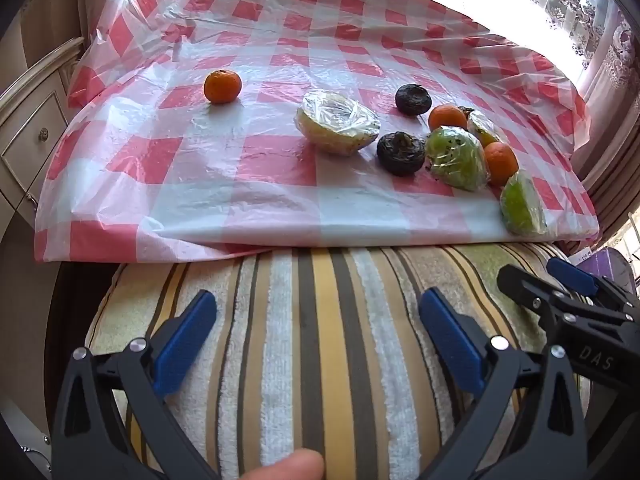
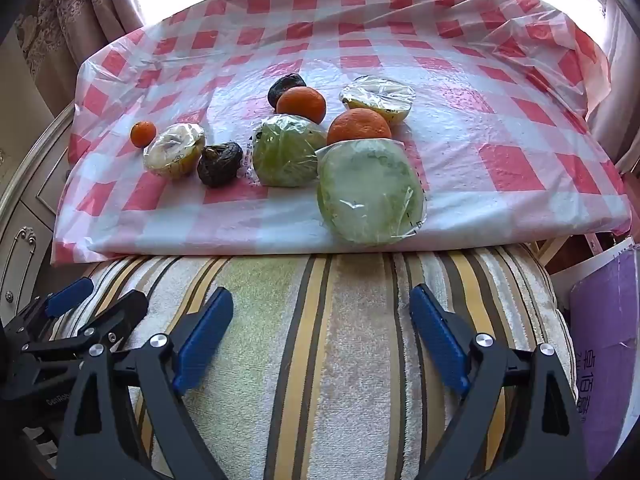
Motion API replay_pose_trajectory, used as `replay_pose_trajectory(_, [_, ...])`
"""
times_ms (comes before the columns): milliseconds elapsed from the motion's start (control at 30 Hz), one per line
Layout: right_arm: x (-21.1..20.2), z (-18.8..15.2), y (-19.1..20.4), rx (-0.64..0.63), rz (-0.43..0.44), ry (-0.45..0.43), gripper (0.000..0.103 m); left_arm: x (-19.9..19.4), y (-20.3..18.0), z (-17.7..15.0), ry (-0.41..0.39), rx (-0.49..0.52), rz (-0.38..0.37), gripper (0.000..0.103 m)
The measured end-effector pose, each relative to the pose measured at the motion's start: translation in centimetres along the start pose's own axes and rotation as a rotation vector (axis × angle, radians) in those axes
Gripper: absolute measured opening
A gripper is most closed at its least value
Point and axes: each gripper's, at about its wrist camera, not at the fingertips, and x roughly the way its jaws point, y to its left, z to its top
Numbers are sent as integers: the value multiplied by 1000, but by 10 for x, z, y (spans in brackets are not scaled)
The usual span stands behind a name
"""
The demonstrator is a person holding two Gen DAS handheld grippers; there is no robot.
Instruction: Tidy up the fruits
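Observation:
Fruits lie on a red-and-white checked cloth [image 1: 256, 160]. A lone tangerine [image 1: 222, 86] sits at the left, seen small in the right wrist view [image 2: 143, 133]. A wrapped yellow fruit half [image 1: 338, 122] lies mid-table. To the right cluster two dark fruits [image 1: 401, 153], two tangerines [image 2: 301, 105], wrapped green halves [image 2: 371, 191] and another wrapped yellow half [image 2: 378, 98]. My left gripper [image 1: 318, 340] is open and empty above a striped cushion [image 1: 320, 360]. My right gripper [image 2: 322, 336] is open and empty beside it, also seen in the left wrist view [image 1: 560, 284].
A cream drawer cabinet [image 1: 32, 136] stands left of the table. Curtains [image 1: 616, 52] and a bright window are behind. A purple box [image 2: 604, 360] lies right of the cushion. The table's front edge [image 2: 280, 250] meets the cushion.

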Motion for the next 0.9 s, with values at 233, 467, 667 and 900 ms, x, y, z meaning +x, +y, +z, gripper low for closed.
replay_pose_trajectory(233, [0,0,-1,7,13,-3,88,-1,6,-2,0,-12,-8,102])
replay_pose_trajectory(467, [0,0,-2,5,13,-2,88,1,2,1,7,-3,3,102])
replay_pose_trajectory(667, [-1,1,2,8,9,-2,88,3,4,-1,3,7,18,102])
replay_pose_trajectory(900, [-1,-2,0,10,15,-9,88,-3,1,-2,-11,-10,27,102])
